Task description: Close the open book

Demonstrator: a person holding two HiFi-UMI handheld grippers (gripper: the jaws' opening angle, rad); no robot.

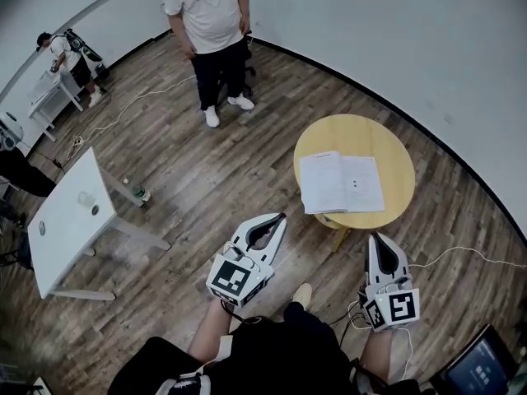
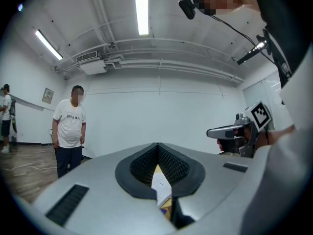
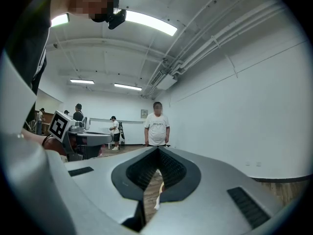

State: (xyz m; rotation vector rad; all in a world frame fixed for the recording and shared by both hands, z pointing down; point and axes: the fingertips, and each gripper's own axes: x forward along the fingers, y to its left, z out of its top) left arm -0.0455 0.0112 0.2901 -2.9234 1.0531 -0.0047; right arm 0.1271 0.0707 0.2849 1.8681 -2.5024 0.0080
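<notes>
Left gripper (image 1: 282, 216): fingers closed tip to tip, nothing held. Sits near-left of desk (image 1: 395, 148), pointing toward book's left page.

Book (image 1: 341, 182): lies open and flat on near half of round desk. Spread runs left-right, spine near-far, roughly midway between grippers.

Right gripper (image 1: 380, 238): fingers closed, empty. Sits at desk's near-right edge, just near of right page.

Judgement: both grippers about equally close. Either outer page edge looks reachable; flip goes across spine.
</notes>
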